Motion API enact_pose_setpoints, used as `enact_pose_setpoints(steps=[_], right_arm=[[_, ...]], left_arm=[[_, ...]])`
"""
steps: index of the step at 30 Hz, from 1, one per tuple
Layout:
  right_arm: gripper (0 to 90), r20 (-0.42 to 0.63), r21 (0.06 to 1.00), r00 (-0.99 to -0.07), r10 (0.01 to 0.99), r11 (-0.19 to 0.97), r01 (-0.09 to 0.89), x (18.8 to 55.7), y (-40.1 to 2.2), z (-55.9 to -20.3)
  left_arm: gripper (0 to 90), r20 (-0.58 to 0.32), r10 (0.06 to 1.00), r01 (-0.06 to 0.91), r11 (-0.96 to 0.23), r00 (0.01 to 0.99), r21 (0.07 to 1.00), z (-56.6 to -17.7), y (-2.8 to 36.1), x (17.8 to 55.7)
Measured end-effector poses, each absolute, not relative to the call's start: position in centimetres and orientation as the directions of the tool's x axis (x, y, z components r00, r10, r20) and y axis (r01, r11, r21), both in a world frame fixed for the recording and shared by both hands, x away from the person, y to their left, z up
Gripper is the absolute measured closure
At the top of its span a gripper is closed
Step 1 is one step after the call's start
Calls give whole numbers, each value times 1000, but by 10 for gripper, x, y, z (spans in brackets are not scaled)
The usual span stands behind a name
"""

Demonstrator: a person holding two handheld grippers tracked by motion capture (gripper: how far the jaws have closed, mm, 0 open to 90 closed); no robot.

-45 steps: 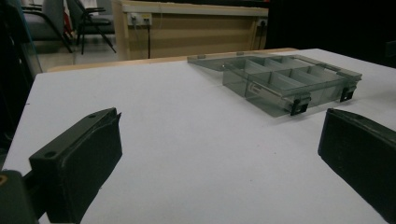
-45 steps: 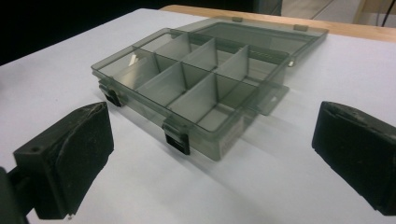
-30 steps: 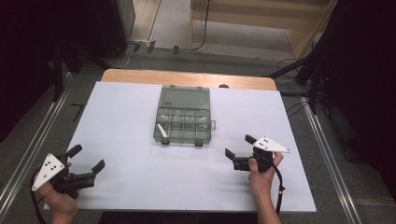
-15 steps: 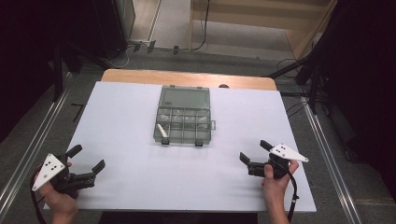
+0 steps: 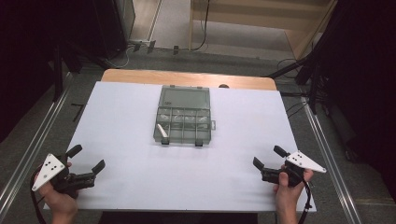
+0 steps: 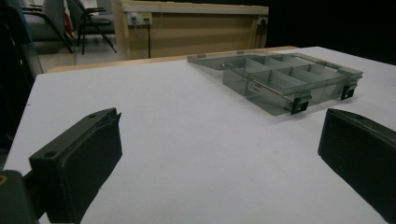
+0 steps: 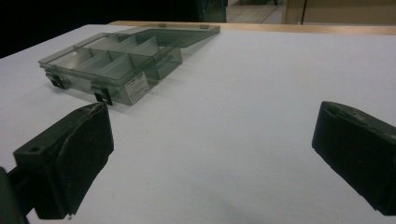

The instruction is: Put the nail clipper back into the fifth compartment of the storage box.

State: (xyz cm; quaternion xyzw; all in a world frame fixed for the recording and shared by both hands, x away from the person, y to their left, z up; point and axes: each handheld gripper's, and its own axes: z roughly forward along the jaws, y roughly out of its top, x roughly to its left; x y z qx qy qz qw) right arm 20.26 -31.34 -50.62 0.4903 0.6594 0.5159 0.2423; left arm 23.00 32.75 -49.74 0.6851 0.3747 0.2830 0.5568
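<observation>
White tabletop (image 5: 126, 126) pretty much everywhere, so going left to right: the left gripper (image 5: 87, 157) sits at the near left corner, jaws spread wide with nothing between them, same spot as a second ago. In the middle, toward the far side, there's the smoky clear plastic box (image 5: 183, 122) with its lid flipped open flat behind it, divided into little compartments, two dark latches on the near edge. Something small and white (image 5: 163, 132) lies in the near-left compartment, can't really tell what it is. Over on the right is what changed: the right gripper (image 5: 270, 158) was up closer to the box a second ago and has pulled back to the near right corner, jaws also spread and holding nothing. I'd guess that means whatever it was doing at the box is wrapped up, or both hands are parked waiting to start the next go; either way nothing's being carried right now and both tools are well apart from the box. From the right gripper view the box (image 7: 122, 60) has a small label on its side wall but it's too blurry to read, and the compartments look see-through enough that I can't say what else is in them.
</observation>
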Motion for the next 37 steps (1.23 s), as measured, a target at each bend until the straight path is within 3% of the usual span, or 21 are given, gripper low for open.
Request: enact_pose_setpoints(steps=[21, 37], right_arm=[[0, 223, 921, -324, 919, -91, 379, 183, -354, -514], [0, 232, 918, -342, 911, -89, 386, 186, -355, -514]], left_arm=[[0, -26, 828, 199, -104, 560, 974, -498, 327, 230], [0, -6, 830, 206, -131, 558, 970, -498, 323, 231]])
